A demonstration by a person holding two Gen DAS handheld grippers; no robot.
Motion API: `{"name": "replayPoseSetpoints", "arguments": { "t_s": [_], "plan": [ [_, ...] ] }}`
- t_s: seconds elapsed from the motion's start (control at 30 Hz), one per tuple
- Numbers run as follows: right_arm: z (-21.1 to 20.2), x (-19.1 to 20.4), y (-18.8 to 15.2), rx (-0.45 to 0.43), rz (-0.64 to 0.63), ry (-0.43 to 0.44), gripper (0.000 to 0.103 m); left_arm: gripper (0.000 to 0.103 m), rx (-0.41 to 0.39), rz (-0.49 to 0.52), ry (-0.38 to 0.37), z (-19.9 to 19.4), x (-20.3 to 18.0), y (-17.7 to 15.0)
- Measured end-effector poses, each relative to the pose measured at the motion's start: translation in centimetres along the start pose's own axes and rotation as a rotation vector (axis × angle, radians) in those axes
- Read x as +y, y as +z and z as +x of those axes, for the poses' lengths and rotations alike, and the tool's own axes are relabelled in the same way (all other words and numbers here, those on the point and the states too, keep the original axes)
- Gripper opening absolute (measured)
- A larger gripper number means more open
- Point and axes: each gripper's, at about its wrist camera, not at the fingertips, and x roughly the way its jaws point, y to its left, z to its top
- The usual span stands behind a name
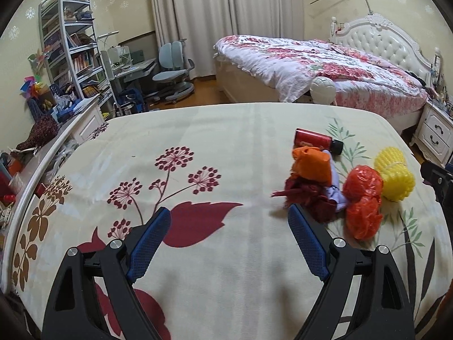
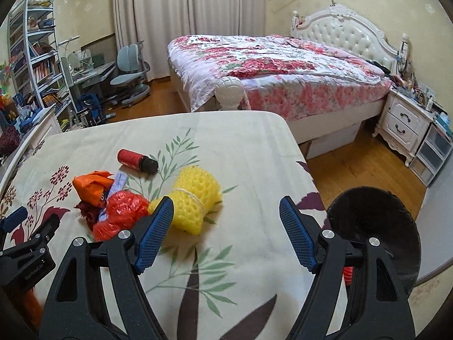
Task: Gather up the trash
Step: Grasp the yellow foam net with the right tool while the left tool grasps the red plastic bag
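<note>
Both cameras sit just behind their own blue pads and look forward and down over the patterned tablecloth [image 1: 226, 141], toward the bed [image 1: 325, 65] at 12 o'clock. The left wrist view has the trash pile [image 1: 334, 187] at 2 o'clock — the right wrist view has it at 10 o'clock. Both share the pile, the bed and the bookshelf [image 2: 34, 45].

bottle [image 2: 137, 161] behind the wrappers [image 2: 113, 206], foam net [image 2: 195, 201] right.
</note>
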Motion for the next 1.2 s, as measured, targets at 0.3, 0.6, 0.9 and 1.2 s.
{"name": "replayPoseSetpoints", "arguments": {
  "t_s": [0.3, 0.6, 0.9, 1.2],
  "plan": [
    [3.4, 2.1, 0.7, 0.07, -0.013, -0.002, 0.075, 0.084, 0.027, -0.055, 0.041, 1.7, 3.5, 0.3],
    [4.4, 2.7, 0.0, 0.133, 0.011, 0.112, 0.044, 0.084, 0.042, -0.054, 0.018, 2.2, 3.1, 0.0],
    [2.6, 1.1, -0.6, 0.104, 0.012, 0.06, 0.034, 0.084, 0.036, -0.037, -0.023, 1.4, 1.2, -0.1],
    [1.8, -1.4, -2.1, 0.12, 0.046, 0.066, 0.043, 0.084, 0.033, -0.007, -0.048, 0.5, -1.0, -0.4]
  ]
}}
